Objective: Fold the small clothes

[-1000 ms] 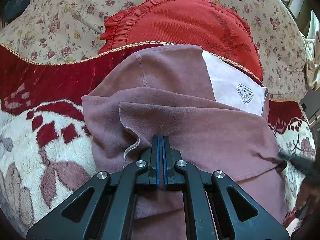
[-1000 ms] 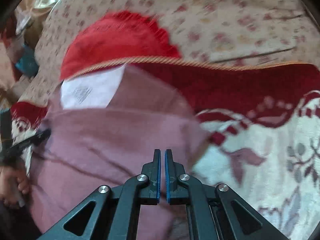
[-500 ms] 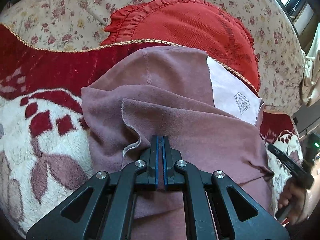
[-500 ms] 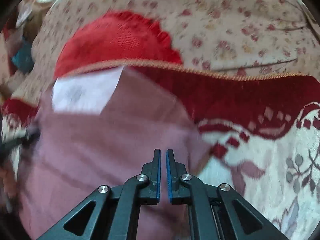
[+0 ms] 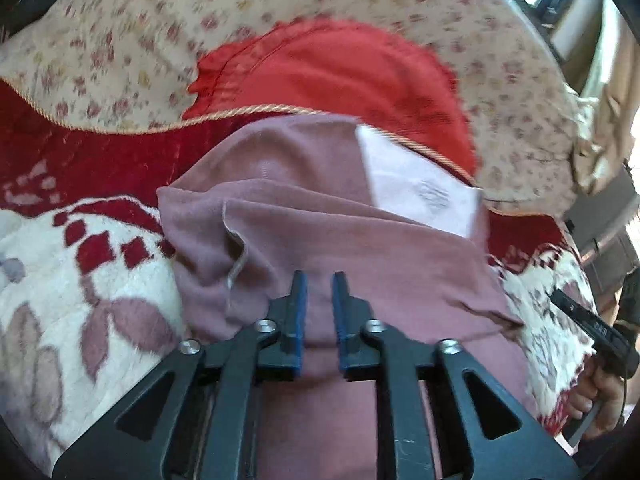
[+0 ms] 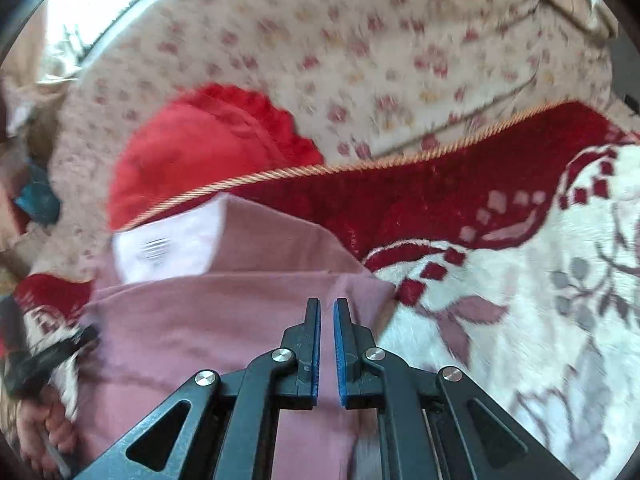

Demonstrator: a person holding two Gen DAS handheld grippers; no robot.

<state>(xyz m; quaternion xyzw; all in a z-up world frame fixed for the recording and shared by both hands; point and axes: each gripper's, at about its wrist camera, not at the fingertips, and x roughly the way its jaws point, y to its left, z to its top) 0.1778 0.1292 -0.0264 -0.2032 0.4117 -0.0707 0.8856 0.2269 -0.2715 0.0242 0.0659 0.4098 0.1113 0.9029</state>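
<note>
A dusty-pink garment (image 5: pixel 320 220) lies folded on the blanket, with a white label patch (image 5: pixel 420 188) showing at its far edge. My left gripper (image 5: pixel 319 276) hovers over its near part. Its jaws are opening, with a clear gap and no cloth pinched. In the right wrist view the same garment (image 6: pixel 224 320) fills the lower left. My right gripper (image 6: pixel 327 302) hangs above its right edge, jaws a narrow slit apart and gripping nothing. Each view shows the other tool at its edge, held by a hand (image 5: pixel 596 396) (image 6: pixel 40 424).
A red frilled cushion (image 5: pixel 340 76) leans on the floral sofa back (image 5: pixel 120 40) just behind the garment. The plush red-and-white blanket (image 5: pixel 60 280) with a gold cord edge covers the seat (image 6: pixel 520 320). A window shows at the far corner.
The left jaws, shut before, have parted and let go of the cloth. The right jaws have widened slightly. Both grippers have risen and drawn back from the garment.
</note>
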